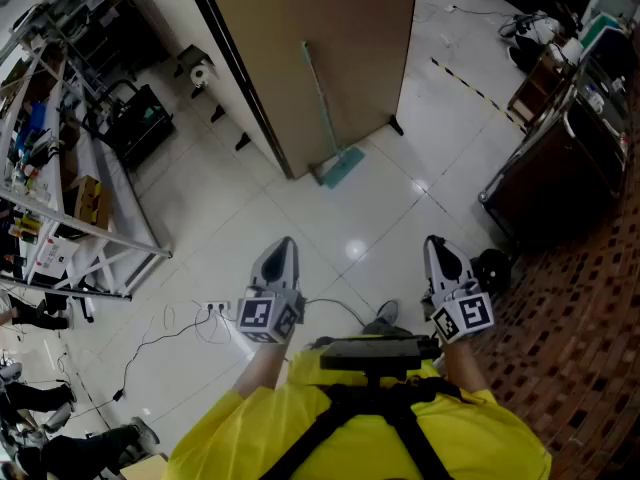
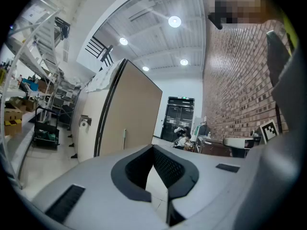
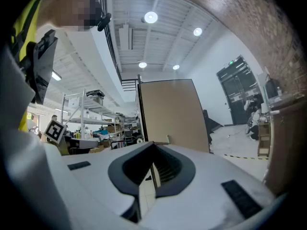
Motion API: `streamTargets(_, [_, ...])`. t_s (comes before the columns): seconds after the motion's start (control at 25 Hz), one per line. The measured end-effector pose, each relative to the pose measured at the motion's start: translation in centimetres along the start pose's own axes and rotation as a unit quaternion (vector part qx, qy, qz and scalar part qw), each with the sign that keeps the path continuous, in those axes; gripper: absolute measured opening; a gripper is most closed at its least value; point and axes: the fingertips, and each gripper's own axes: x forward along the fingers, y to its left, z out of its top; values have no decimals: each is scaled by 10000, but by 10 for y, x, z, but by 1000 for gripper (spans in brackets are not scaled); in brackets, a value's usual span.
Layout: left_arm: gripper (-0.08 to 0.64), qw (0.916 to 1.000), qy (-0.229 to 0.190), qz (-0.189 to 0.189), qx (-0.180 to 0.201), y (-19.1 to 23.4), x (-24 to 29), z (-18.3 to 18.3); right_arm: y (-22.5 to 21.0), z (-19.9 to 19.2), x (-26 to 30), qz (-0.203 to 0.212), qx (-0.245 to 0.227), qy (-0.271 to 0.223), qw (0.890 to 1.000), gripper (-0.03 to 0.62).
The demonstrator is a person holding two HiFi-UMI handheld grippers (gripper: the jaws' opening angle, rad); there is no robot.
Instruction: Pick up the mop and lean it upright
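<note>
The mop (image 1: 322,108) stands upright, its teal handle leaning against a tan partition panel (image 1: 300,38) and its flat head (image 1: 340,168) resting on the white tiled floor. In the left gripper view the mop handle (image 2: 124,139) shows as a pale thin stick against the same panel, far off. My left gripper (image 1: 283,244) and right gripper (image 1: 437,244) are held close to my body, well short of the mop. Both are shut with nothing between their jaws. Each gripper view shows its own jaws closed together, the left gripper (image 2: 154,174) and the right gripper (image 3: 152,169).
Metal shelving (image 1: 60,168) and a black cart (image 1: 135,118) fill the left side. A power strip with cables (image 1: 215,310) lies on the floor by my left gripper. A dark counter (image 1: 560,168) and a brick surface (image 1: 590,318) stand at the right.
</note>
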Motion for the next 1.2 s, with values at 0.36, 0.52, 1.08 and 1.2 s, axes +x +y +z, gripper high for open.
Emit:
streamTargets(0.36, [2,9987,-16,517,27,-8,98,10,-89,10,94,584,-32,277,9979,6])
streamTargets(0.52, [2,9981,95,576,219,31,152,9,-116,7,161,599,120,265,9978,6])
streamTargets(1.08, [101,9988,179,216,396,178,454,61,-197,47,448,318,57,330,9989,6])
streamTargets(1.2, [103,9983,287,286,428,199,530,52,-210,42,475,268,252,433,9984,6])
